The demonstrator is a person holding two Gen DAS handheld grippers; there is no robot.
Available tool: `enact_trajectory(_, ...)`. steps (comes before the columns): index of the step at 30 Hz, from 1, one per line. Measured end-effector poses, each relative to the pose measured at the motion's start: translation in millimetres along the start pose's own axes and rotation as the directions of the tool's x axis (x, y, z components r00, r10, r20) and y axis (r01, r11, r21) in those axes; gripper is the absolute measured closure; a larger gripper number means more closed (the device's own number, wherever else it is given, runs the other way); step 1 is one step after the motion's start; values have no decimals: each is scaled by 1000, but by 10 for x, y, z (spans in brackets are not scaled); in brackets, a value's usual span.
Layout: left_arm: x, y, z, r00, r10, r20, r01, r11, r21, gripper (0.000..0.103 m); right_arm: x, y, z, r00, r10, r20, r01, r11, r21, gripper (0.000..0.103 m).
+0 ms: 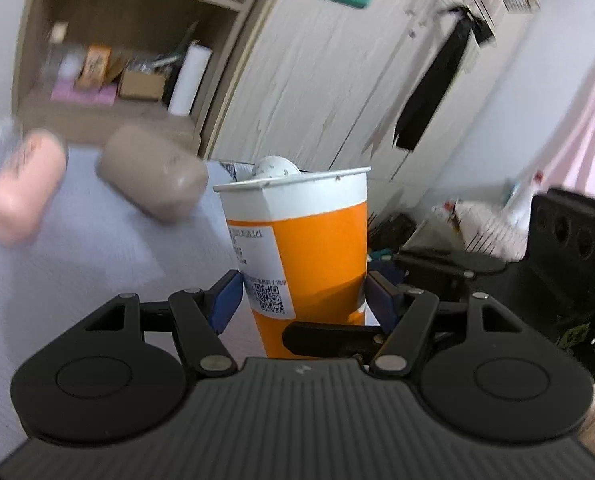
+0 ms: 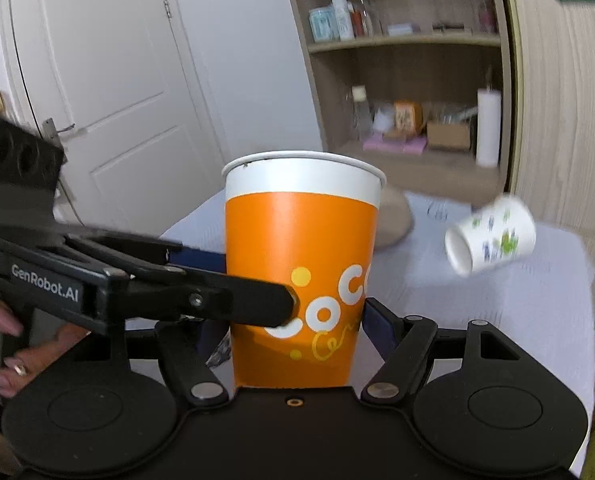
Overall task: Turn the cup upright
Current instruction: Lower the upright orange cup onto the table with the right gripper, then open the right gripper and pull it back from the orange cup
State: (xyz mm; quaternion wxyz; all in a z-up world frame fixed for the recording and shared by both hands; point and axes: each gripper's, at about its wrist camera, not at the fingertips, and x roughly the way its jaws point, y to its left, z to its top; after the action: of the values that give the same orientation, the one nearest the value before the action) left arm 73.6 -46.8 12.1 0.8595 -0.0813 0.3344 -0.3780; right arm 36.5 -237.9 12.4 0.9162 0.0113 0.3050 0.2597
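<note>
Both hand-held grippers clamped on upright orange cup (image 1: 297, 240), small printed mug (image 2: 491, 234) only in right view

The cup (image 2: 301, 264) looks like smooth matt paper (orange, with a white rim). Each gripper (image 1: 303, 300) (image 2: 293, 330) is matt black plastic with metal pins; the shelf (image 2: 405, 40) looks wooden.

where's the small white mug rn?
Right wrist view, right side: the small white mug lies tipped on its side on the light tabletop, right of the upright orange cup, below the wooden shelf.
</note>
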Motion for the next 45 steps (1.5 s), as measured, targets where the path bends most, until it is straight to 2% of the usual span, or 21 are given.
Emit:
enact_trajectory(2,-5,55,83,1000,-4,-10,4,1000,6,36,21,15,37,1000,-12,20,12,1000,-27,26)
enact_trajectory(5,-17,123,146,1000,-13,17,13,999,36,36,49,47,64,997,-44,65,50,994,-94,26)
enact_trajectory(11,54,187,233,998,35,61,-41,993,111,37,317,143,71,979,-123,162,160,957,-242,26)
enact_trajectory(21,359,283,316,991,121,54,-130,970,207,37,586,-15,59,976,-128,175,163,965,-203,26)
enact_trajectory(24,431,307,290,991,120,63,-131,971,201,37,656,7,-10,966,-162,203,212,943,-255,26)
enact_trajectory(27,524,327,258,991,119,55,-128,973,192,37,693,-44,-38,968,-170,183,210,950,-232,26)
enact_trajectory(31,596,224,169,984,160,80,-175,951,255,36,733,-110,-47,973,-167,159,201,952,-231,26)
enact_trajectory(39,568,220,128,990,113,91,-131,964,231,36,682,-145,-102,976,-156,153,189,954,-233,26)
enact_trajectory(42,551,214,111,990,116,83,-133,964,231,34,656,-95,-167,975,-150,161,191,939,-284,24)
enact_trajectory(45,536,247,138,993,103,64,-113,976,184,31,629,-46,-178,974,-158,160,201,930,-307,24)
